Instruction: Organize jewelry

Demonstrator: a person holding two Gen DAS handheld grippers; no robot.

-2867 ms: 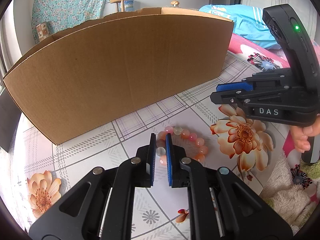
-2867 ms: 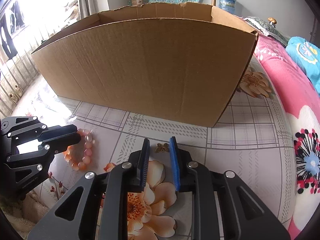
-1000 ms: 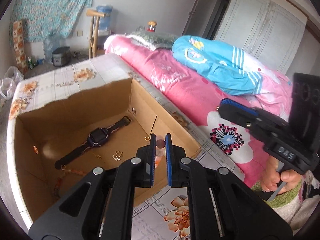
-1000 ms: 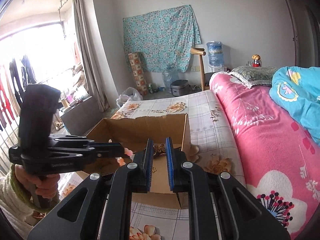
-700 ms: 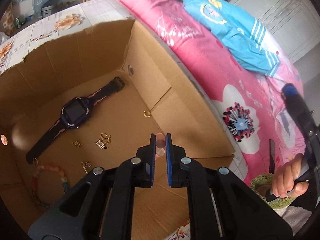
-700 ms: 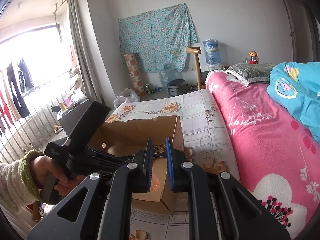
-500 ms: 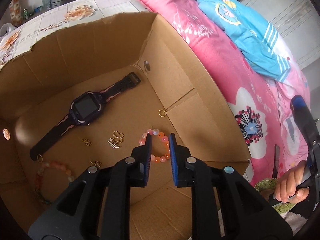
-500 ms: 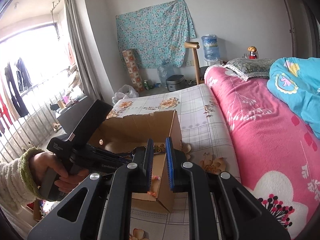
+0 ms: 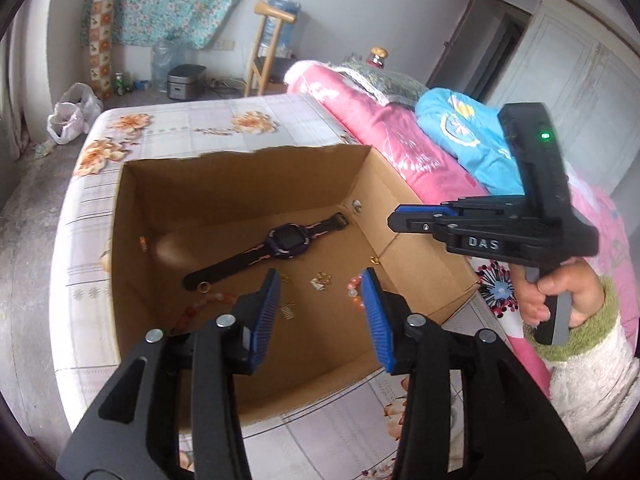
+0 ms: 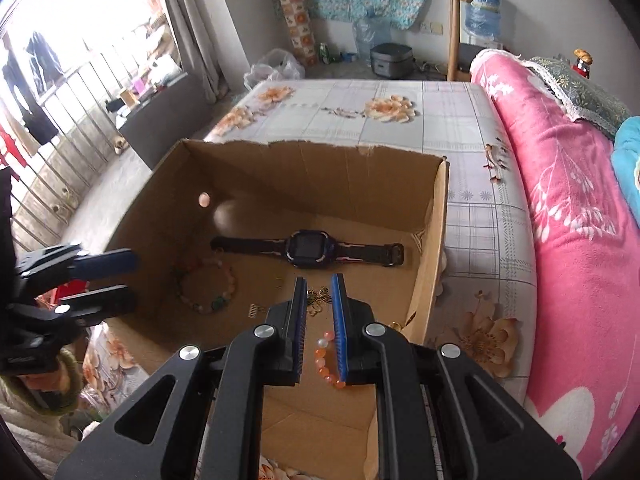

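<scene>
An open cardboard box [image 9: 240, 184] [image 10: 304, 160] stands on the bed. Inside lie a dark watch [image 9: 286, 242] [image 10: 310, 246], an orange-pink bead bracelet [image 9: 354, 292] [image 10: 326, 354], another bead bracelet [image 10: 206, 286] [image 9: 200, 306] and small gold charms [image 9: 322, 280]. My left gripper [image 9: 320, 300] is open and empty above the box. My right gripper [image 10: 319, 295] is shut on a gold butterfly charm [image 10: 319, 295], held over the box's near right part. In the left wrist view the right gripper [image 9: 400, 218] is over the box's right wall.
A pink blanket [image 10: 568, 208] lies to the right of the box. A floral checked sheet [image 10: 360, 108] covers the bed beyond it. A blue cloth [image 9: 468, 140] lies on the blanket. A barred window [image 10: 60, 120] is at the left.
My left gripper carried the orange-pink bracelet from the sheet over the box, opened, and the bracelet now lies inside. My right gripper lifted the butterfly charm and moved over the box.
</scene>
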